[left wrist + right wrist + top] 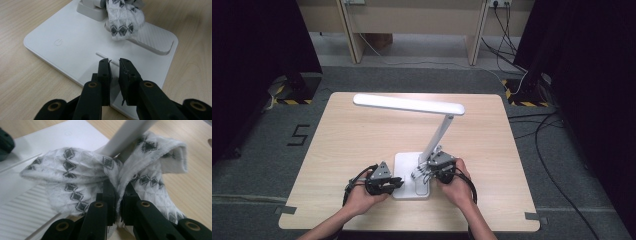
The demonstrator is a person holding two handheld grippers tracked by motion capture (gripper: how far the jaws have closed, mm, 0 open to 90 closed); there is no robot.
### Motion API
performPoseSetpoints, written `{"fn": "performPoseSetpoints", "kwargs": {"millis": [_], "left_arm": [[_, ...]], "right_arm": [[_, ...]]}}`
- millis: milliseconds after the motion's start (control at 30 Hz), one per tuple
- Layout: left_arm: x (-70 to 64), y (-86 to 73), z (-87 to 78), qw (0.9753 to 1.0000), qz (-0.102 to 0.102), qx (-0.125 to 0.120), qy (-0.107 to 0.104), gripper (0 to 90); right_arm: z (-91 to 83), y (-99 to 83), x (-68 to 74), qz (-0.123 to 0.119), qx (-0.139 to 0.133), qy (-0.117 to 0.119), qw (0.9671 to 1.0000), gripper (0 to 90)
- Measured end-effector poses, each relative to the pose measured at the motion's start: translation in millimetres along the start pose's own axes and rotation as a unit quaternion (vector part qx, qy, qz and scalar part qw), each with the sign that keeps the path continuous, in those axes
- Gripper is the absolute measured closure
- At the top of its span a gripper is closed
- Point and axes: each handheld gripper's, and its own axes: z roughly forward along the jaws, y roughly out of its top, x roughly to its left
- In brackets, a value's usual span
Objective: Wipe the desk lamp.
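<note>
- Pinching a soft white cloth with black diamond patterning (82,177) in my right gripper (117,192), jaws clamped on a gathered fold of it, right up against the slanted white arm (130,132) of the white desk lamp (412,105).
- My left gripper (114,65) hovers over the lamp's flat white base (65,52), which sits near the front edge of the light wooden table (352,135); its jaws are drawn almost together with a thin gap and nothing between them.
- That cloth looks light, limp and grippy to me: it drapes and bunches, so a pinch on a thick fold should hold best, not a loose corner.
- I'd judge the lamp stiff and smooth, top-heavy with its long head (408,104) out over the table, so the base wants steadying from above.
- Hard to read: where the arm meets its hinge is wrapped by cloth, the power symbol (58,42) is faint, and from the high view the cloth is lost behind my hands.
</note>
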Motion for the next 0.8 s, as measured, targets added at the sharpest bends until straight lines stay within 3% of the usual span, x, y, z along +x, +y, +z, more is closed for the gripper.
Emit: {"fn": "performPoseSetpoints", "kwargs": {"millis": [400,800], "left_arm": [[0.0,0.4,0.0,1.0,0.002,0.002,0.0,78.7],[0.1,0.5,0.3,1.0,0.002,0.001,-0.001,78.7]], "right_arm": [[-4.8,-1.5,9.7,-0.025,0.014,0.03,0.9991,85.0],[-12.7,-6.2,17.6,-0.03,0.025,0.056,0.9977,85.1]]}}
